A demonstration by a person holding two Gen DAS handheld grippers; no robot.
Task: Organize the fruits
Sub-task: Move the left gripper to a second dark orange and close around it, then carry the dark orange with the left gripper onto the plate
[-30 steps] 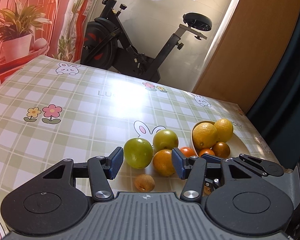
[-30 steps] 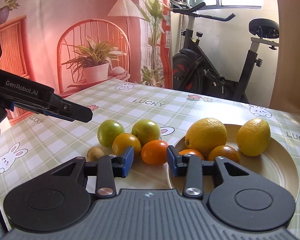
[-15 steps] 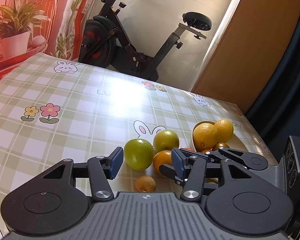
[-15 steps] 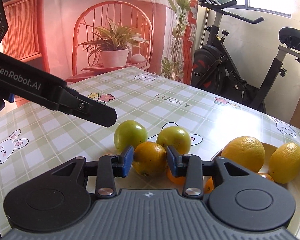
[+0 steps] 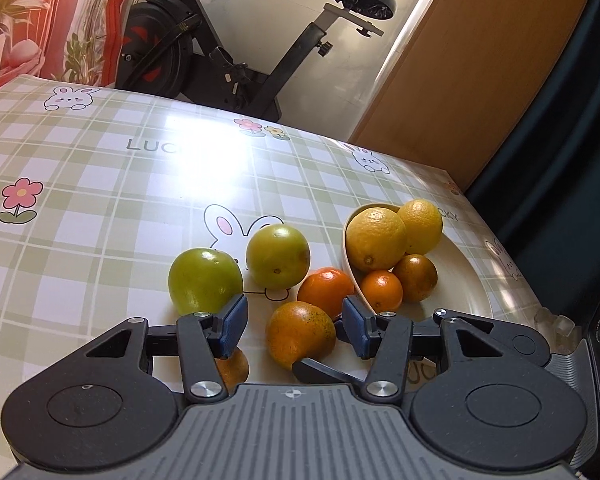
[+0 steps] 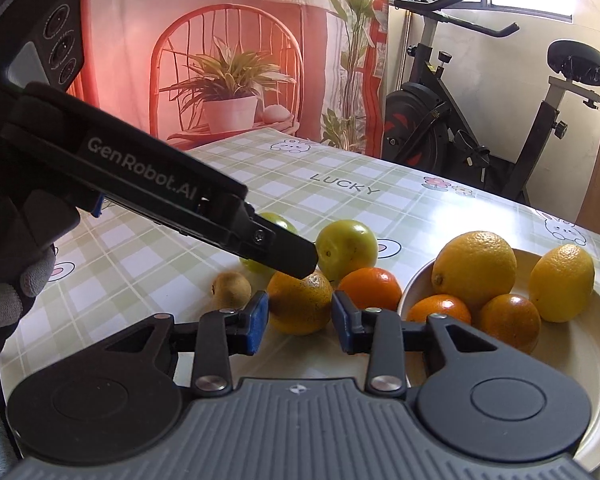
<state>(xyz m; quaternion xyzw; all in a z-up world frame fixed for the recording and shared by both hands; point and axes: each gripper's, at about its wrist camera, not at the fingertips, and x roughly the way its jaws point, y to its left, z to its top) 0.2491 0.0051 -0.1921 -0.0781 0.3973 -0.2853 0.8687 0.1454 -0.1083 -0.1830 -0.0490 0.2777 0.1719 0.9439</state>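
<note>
A speckled orange [image 6: 300, 302] lies on the checked tablecloth [image 6: 380, 200]. My right gripper [image 6: 299, 318] is closing on the orange, and its blue pads [image 6: 256, 318] touch it on both sides. My left gripper [image 5: 294, 328] is open and hovers over the same speckled orange [image 5: 300, 334]; one of its fingers [image 6: 288, 254] reaches over the fruit's top. Beside these lie a mandarin [image 6: 370, 288], two green fruits [image 5: 206, 278] [image 5: 278, 256] and a kiwi [image 6: 232, 290]. The cream plate [image 6: 580, 360] holds two lemons [image 6: 474, 268] [image 6: 562, 282] and two small oranges [image 6: 440, 310] [image 6: 510, 320].
A gloved hand [image 6: 4, 280] holds the left gripper at the left. An exercise bike [image 5: 228, 52] stands past the table's far edge, beside a wooden door [image 5: 480, 72]. The table's right edge runs just past the plate [image 5: 468, 280].
The left gripper came forward and down over the fruits. The right gripper swung from the mandarin to the speckled orange, which now sits between its pads.
</note>
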